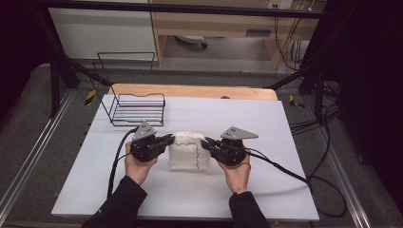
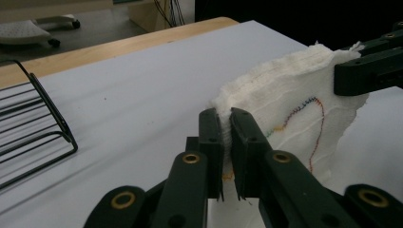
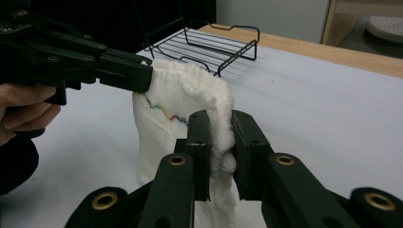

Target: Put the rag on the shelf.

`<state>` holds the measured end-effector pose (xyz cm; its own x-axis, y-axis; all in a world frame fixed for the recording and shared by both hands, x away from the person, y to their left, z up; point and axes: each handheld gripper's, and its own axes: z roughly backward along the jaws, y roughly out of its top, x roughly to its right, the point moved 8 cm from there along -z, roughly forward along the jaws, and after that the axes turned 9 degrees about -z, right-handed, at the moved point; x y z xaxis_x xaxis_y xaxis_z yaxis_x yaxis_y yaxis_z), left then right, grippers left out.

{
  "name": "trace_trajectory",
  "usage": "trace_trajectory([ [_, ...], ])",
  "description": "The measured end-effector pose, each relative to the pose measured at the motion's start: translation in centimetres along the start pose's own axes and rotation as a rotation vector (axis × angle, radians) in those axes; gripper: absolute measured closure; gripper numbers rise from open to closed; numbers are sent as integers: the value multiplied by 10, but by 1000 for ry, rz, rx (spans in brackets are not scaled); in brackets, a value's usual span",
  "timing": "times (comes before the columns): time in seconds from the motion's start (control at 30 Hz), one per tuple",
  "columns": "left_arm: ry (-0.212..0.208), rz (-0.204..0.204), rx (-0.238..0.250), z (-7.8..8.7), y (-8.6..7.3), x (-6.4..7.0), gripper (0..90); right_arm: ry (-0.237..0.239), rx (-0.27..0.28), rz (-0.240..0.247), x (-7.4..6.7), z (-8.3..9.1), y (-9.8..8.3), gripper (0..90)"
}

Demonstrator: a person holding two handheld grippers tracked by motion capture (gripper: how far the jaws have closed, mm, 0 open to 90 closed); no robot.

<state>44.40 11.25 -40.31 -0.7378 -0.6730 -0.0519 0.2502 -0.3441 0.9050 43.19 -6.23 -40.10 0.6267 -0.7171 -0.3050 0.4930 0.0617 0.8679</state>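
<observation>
Here, the left gripper (image 1: 167,140) and right gripper (image 1: 206,142) each clamped the cloth's (image 1: 187,152) top edge at mid-table (image 1: 285,180).

A wire rack (image 1: 138,109) blocks the table's (image 1: 266,190) far-left corner; the near side lies open.

wire rack (image 2: 33,128) cut off at left, towel (image 3: 190,123) edge hidden between tongs
</observation>
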Motion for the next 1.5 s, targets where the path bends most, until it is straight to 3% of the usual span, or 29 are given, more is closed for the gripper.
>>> trace_trajectory([
  [0.13,15,-18,23,6,8,0,835,3,28,14,-4,3,7,787],
  [0.7,58,-16,131,27,26,-4,836,27,136,71,-20,11,30,788],
  [1.5,118,-27,248,55,51,-13,837,44,237,123,-43,16,62,792],
])
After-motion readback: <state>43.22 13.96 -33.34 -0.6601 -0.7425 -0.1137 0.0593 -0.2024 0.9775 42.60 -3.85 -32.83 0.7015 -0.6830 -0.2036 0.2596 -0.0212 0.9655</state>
